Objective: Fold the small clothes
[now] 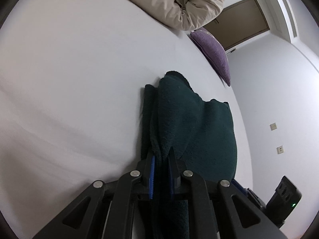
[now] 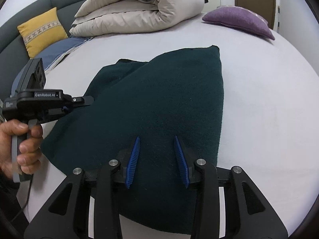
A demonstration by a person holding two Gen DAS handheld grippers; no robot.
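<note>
One dark green garment (image 2: 159, 103): left tongs (image 1: 161, 159) pinch its edge, right tongs (image 2: 157, 145) part-open above it.

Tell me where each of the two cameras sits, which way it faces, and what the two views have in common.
Left wrist: on the left gripper, looking along its fingers, shut on the dark green garment, over the white bed; only gripper linkage shows.
Right wrist: on the right gripper, jaws apart above the garment; the person's left hand holding the other gripper shows at left.
Shared: garment, bed, beige duvet, purple cushion, brown door.
</note>
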